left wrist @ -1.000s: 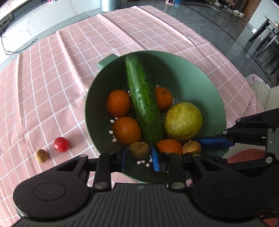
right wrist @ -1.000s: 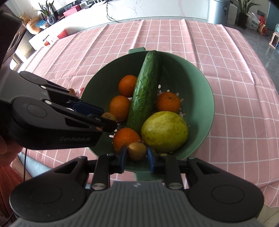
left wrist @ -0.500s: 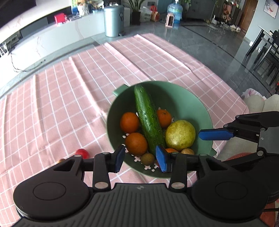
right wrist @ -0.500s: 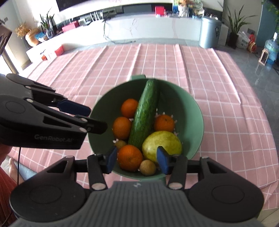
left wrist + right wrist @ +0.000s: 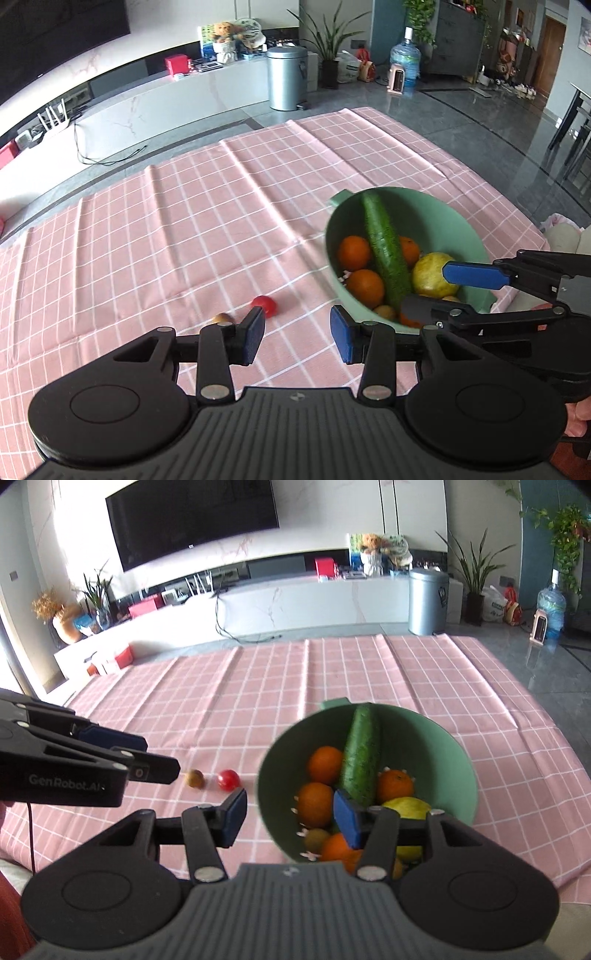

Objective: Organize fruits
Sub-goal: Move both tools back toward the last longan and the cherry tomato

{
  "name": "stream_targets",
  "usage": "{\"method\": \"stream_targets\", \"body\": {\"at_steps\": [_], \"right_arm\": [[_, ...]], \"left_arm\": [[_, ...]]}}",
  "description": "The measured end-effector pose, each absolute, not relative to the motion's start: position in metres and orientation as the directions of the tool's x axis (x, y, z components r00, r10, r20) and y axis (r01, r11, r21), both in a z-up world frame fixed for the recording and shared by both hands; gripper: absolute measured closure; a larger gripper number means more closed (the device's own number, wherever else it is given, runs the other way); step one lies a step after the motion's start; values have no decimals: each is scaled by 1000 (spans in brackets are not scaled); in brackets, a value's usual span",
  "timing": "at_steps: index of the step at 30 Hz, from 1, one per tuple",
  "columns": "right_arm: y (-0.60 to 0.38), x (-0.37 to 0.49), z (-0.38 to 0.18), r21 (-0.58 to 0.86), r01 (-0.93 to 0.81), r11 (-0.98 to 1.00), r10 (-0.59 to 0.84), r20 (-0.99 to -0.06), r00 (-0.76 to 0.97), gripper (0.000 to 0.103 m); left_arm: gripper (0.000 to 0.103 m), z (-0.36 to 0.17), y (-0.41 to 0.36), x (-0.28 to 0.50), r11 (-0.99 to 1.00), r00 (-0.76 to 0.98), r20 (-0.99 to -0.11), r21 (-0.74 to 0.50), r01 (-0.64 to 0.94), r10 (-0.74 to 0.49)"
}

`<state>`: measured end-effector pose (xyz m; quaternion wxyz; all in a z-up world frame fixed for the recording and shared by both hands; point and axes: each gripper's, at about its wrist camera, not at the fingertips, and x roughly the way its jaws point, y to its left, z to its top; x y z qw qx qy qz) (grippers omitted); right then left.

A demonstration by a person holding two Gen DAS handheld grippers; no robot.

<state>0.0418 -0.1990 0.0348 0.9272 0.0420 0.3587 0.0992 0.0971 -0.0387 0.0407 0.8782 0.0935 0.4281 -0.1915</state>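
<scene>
A green colander bowl (image 5: 436,212) (image 5: 454,753) stands on the pink checked cloth. It holds a cucumber (image 5: 384,247) (image 5: 362,757), several oranges (image 5: 354,253) (image 5: 325,764), a yellow-green pear (image 5: 430,273) (image 5: 406,806) and small brown fruits (image 5: 316,840). A red cherry tomato (image 5: 265,304) (image 5: 228,780) and a small brown fruit (image 5: 221,318) (image 5: 195,778) lie on the cloth left of the bowl. My left gripper (image 5: 297,334) is open and empty above the cloth. My right gripper (image 5: 290,819) is open and empty, raised over the bowl's near-left rim.
The pink cloth (image 5: 184,229) covers the table, whose right edge drops to a grey floor. A low white cabinet (image 5: 314,602), a metal bin (image 5: 428,602) and a wall television (image 5: 192,517) stand behind the table. A person's hand shows at the lower right of the left wrist view.
Both grippers let go of small brown fruits in the bowl, opened, and rose back and away from it. The views tilted up to show the room.
</scene>
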Motion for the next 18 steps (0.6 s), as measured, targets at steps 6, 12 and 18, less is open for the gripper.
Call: {"method": "stream_targets", "body": {"at_steps": [6, 12, 18], "right_arm": [[-165, 36, 28, 138, -182, 974, 228, -613, 756, 54], [-136, 33, 17, 82, -204, 975, 213, -586, 782, 61], [-111, 35, 8, 19, -269, 963, 233, -565, 791, 68]], "left_arm": [[54, 31, -5, 94, 931, 582, -774, -26, 365, -250], [54, 11, 24, 94, 943, 585, -771, -59, 327, -251], [54, -8, 47, 102, 949, 564, -779, -121, 290, -272]]}}
